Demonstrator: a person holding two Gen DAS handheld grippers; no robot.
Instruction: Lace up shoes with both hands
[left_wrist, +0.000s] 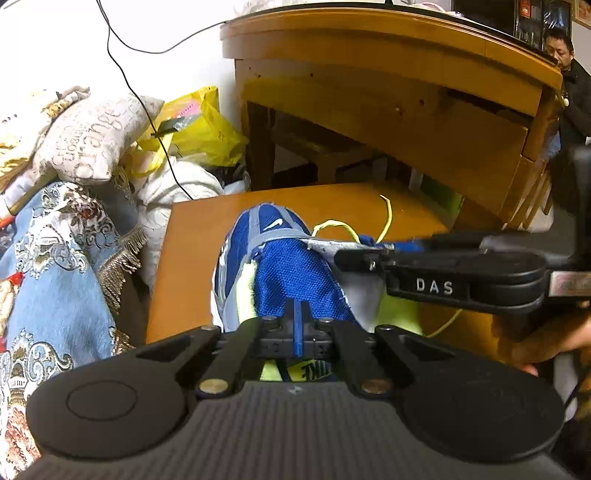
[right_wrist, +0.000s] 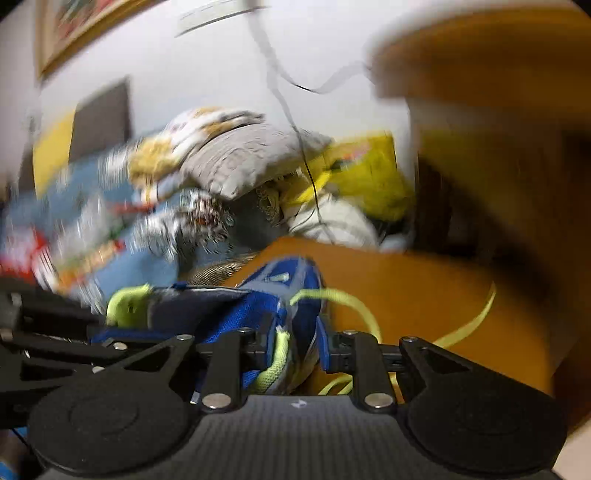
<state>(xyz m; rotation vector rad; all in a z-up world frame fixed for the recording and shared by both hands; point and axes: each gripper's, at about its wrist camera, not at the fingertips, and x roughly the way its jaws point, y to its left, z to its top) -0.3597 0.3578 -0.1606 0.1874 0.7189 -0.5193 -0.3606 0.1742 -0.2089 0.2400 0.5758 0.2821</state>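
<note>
A blue mesh shoe (left_wrist: 288, 266) with grey trim and a neon-yellow lining lies on a small wooden table (left_wrist: 192, 258), toe pointing away. Its yellow lace (left_wrist: 386, 218) trails loose over the table to the right. My left gripper (left_wrist: 297, 332) is shut on the shoe's blue tongue at the near end. My right gripper (left_wrist: 354, 254) reaches in from the right to the shoe's eyelet edge. In the blurred right wrist view the right gripper (right_wrist: 295, 347) stands open around the shoe's side edge (right_wrist: 295, 325) and a bit of yellow lace (right_wrist: 279, 354).
A big wooden table (left_wrist: 388, 55) stands behind. Cushions and patterned blue fabric (left_wrist: 66, 258) pile up on the left, with a yellow bag (left_wrist: 207, 125) and a black cable (left_wrist: 147, 110). A person (left_wrist: 565, 55) sits at the far right.
</note>
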